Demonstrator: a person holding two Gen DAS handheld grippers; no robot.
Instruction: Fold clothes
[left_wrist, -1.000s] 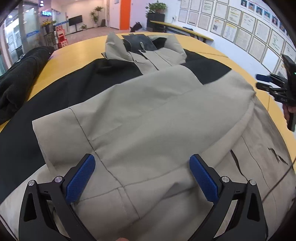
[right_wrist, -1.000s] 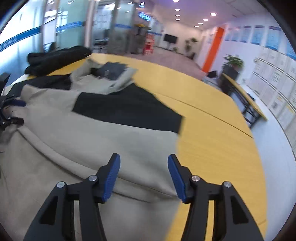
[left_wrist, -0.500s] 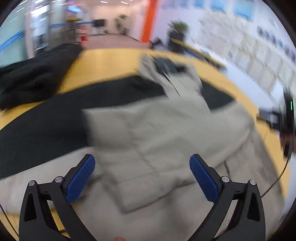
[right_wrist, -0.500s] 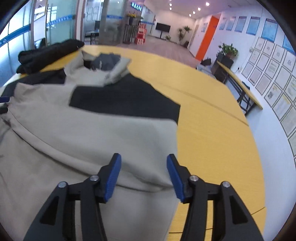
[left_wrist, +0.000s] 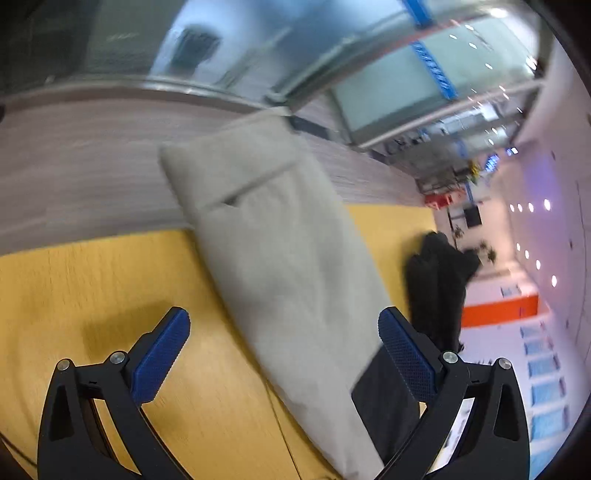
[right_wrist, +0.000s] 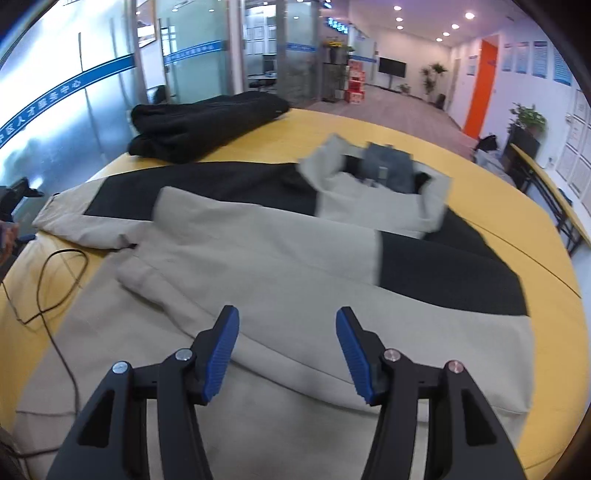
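A beige and black jacket (right_wrist: 280, 258) lies spread across the yellow wooden bench (right_wrist: 509, 206), its hood toward the far edge and one beige sleeve (left_wrist: 280, 258) reaching the left edge. A pile of black clothes (right_wrist: 207, 122) sits at the far left corner, and a thin black cable (right_wrist: 55, 291) loops near the left edge. The left hand-held gripper (left_wrist: 284, 354) and the right hand-held gripper (right_wrist: 286, 354) both hang with jaws apart, holding nothing. Beyond are glass partitions, an orange door (right_wrist: 480, 85), potted plants and framed wall notices.
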